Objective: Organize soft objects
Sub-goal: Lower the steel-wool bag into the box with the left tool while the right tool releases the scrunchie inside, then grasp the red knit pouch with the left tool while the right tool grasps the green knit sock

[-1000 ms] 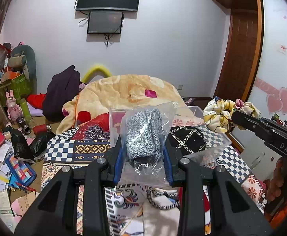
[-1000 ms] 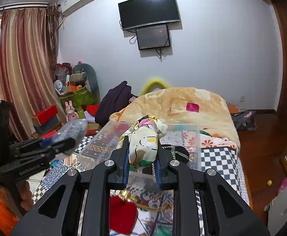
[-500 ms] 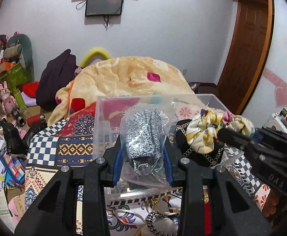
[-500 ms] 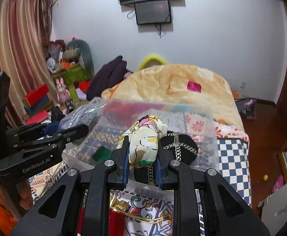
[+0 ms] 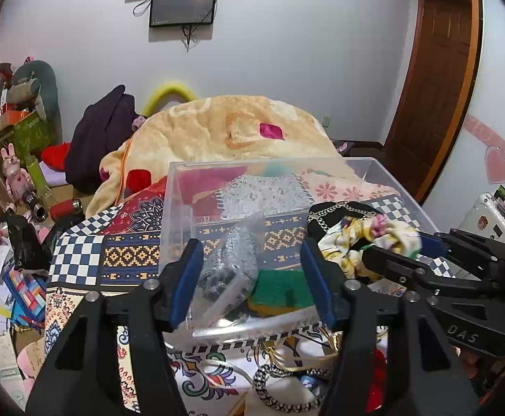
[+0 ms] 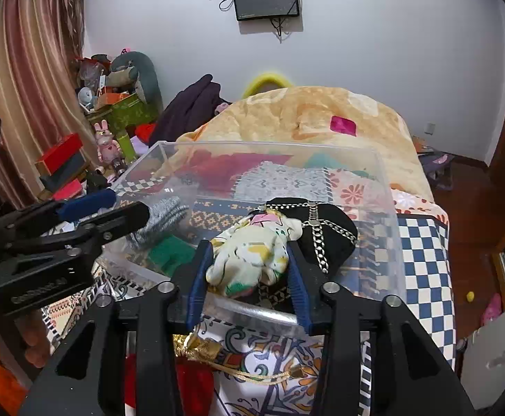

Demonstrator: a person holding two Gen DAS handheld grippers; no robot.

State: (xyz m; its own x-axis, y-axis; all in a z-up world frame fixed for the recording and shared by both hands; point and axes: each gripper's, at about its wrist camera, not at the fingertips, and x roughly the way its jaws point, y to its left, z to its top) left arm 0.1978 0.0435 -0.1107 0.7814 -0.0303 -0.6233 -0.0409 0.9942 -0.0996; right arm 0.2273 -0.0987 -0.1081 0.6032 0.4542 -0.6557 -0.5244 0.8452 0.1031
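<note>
1. far left of the left wrist view: cluttered floor with a pink bunny toy (image 5: 16,173) and a dark jacket (image 5: 102,138) heaped against the orange blanket (image 5: 224,131).
2. left gripper (image 5: 250,277) had its fingers spread wide apart, gripping nothing; the grey knit item in a plastic bag (image 5: 230,267) lay loose between them, inside the clear plastic bin (image 5: 173,215) at its near left corner, next to a green cloth (image 5: 282,287).
3. bin sat on the patterned bedspread (image 5: 79,256); a black cap with chain trim (image 6: 325,228) lay in its right half.
4. right gripper (image 6: 249,277) was over the bin's near wall, blue pads (image 6: 197,277) parted, the floral scrunchie (image 6: 252,256) sitting between them on top of the cap; couldn't tell if the pads pressed it.
5. below the bin, near edge of bed: a black-white braided band (image 5: 283,391) and a red pouch with gold cord (image 6: 197,378).
</note>
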